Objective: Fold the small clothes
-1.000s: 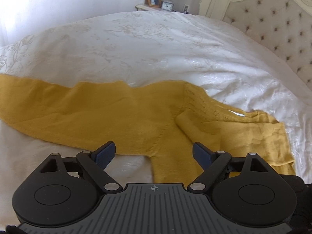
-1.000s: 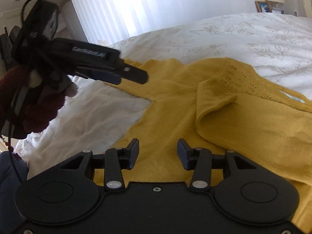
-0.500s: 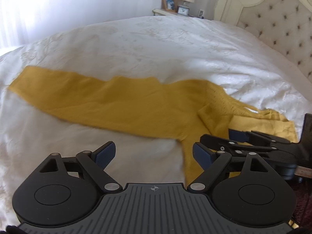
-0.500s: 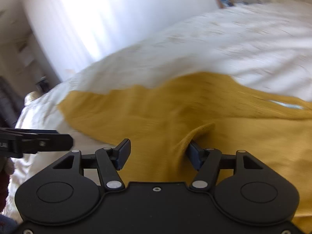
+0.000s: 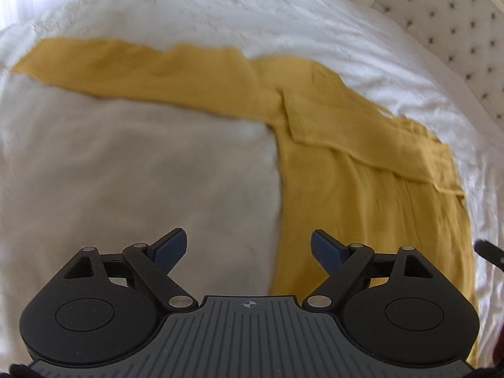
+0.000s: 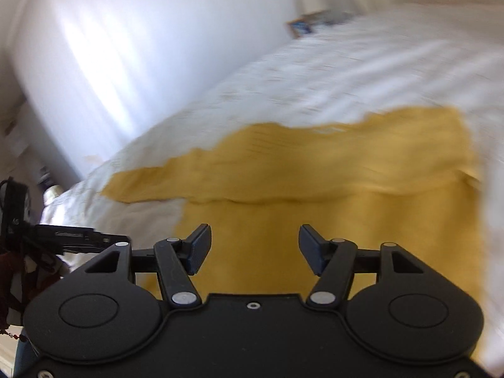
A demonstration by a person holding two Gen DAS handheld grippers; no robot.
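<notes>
Bed (image 5: 126,173) | sweater (image 5: 362,163) released, sleeve folded | right gripper (image 6: 253,247) withdrawn, fingers apart

A sweater (image 5: 362,163) lies flat on a bed (image 5: 141,173), its body to the right and one sleeve (image 5: 141,69) stretched out to the left, the other sleeve folded across its chest. A headboard (image 5: 456,31) stands behind at right. The left gripper (image 5: 249,247) hangs over the sweater's left edge, the right gripper (image 6: 253,247) over its body.
</notes>
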